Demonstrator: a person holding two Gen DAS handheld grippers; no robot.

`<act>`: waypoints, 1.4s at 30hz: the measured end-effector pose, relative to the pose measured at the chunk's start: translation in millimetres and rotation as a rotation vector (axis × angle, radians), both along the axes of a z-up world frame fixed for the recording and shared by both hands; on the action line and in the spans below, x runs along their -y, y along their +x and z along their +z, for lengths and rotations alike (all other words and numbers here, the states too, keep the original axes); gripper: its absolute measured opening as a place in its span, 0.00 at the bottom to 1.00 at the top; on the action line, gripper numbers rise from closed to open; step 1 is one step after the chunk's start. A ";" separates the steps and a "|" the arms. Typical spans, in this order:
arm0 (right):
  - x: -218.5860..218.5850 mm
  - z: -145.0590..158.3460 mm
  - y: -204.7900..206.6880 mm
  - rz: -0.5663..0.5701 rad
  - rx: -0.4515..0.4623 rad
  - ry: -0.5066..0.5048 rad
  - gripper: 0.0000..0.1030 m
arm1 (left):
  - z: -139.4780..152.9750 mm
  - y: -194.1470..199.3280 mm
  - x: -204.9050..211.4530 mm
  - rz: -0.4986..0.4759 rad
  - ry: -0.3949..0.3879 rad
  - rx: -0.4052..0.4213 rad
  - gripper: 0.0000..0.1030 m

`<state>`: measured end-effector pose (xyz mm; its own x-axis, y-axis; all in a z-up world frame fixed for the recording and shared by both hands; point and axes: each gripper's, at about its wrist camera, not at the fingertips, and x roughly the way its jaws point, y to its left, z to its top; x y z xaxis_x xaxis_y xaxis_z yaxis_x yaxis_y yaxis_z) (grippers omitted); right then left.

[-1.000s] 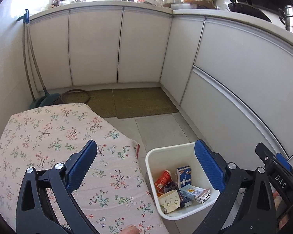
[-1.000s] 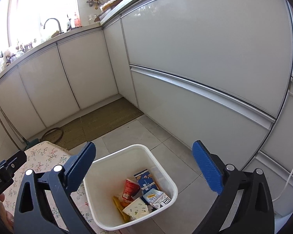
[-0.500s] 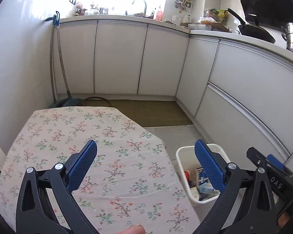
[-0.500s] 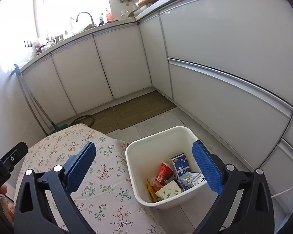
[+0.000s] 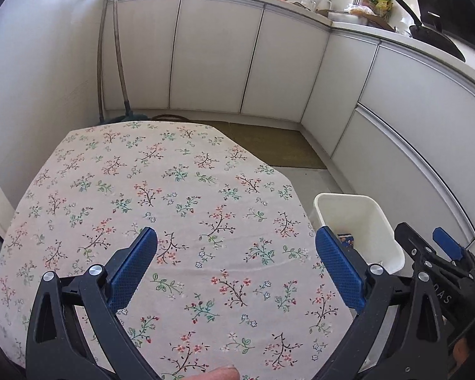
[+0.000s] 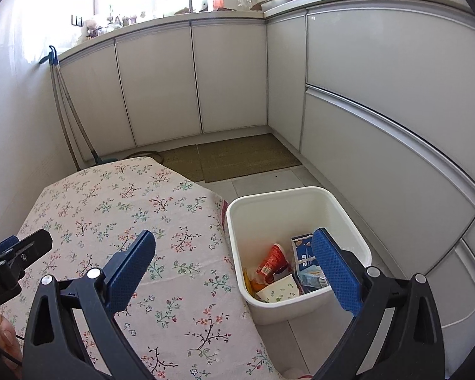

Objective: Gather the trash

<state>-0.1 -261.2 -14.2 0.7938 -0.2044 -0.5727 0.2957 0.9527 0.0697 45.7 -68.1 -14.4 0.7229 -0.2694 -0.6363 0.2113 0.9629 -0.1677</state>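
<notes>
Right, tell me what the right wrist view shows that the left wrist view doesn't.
Only the right wrist view shows the trash lying in the white bin: a red cup, a blue carton, and a white wrapper.

Only the left wrist view shows the whole floral tablecloth.

Both show the bin, white cabinets, brown mat, and open fingers holding nothing.

White plastic bin sat upright on the floor tiles, just beside the right edge of the table. Open top, rounded-rectangular rim. Trash lay piled at the bottom: red cup tilted on its side, blue-and-white carton leaning by the far wall, white floral-print carton at the near side, something yellow-orange at the left. From my left view the bin showed mostly its inner wall.
</notes>
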 end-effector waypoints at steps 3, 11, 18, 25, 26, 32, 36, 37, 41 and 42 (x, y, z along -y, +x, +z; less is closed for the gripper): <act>-0.4 -4.8 2.8 0.001 -0.004 -0.005 0.93 | -6.0 1.7 -2.1 0.000 0.001 -0.015 0.93; -3.8 -11.2 9.2 0.024 -0.021 -0.007 0.93 | -14.0 9.6 -8.2 0.025 0.016 -0.032 0.93; -10.1 -14.9 12.3 0.055 -0.030 -0.016 0.93 | -19.9 13.1 -7.8 0.034 0.030 -0.051 0.93; -11.1 -17.6 14.6 0.067 -0.044 -0.016 0.93 | -25.3 16.5 -7.9 0.037 0.035 -0.065 0.93; -11.5 -18.2 14.4 0.067 -0.044 -0.015 0.93 | -25.8 16.5 -7.6 0.036 0.038 -0.066 0.93; -12.4 -18.2 13.4 0.072 -0.042 -0.023 0.93 | -26.8 17.8 -7.7 0.039 0.040 -0.070 0.93; -13.0 -18.5 13.3 0.072 -0.045 -0.024 0.93 | -26.7 18.0 -8.0 0.040 0.044 -0.066 0.93; -13.1 -18.6 13.4 0.072 -0.045 -0.024 0.94 | -26.6 18.0 -7.2 0.039 0.044 -0.065 0.93; -13.5 -19.7 13.5 0.073 -0.051 -0.025 0.93 | -26.5 17.3 -5.5 0.035 0.054 -0.060 0.93; -13.6 -20.1 13.6 0.074 -0.053 -0.025 0.93 | -26.7 17.4 -5.2 0.034 0.055 -0.061 0.93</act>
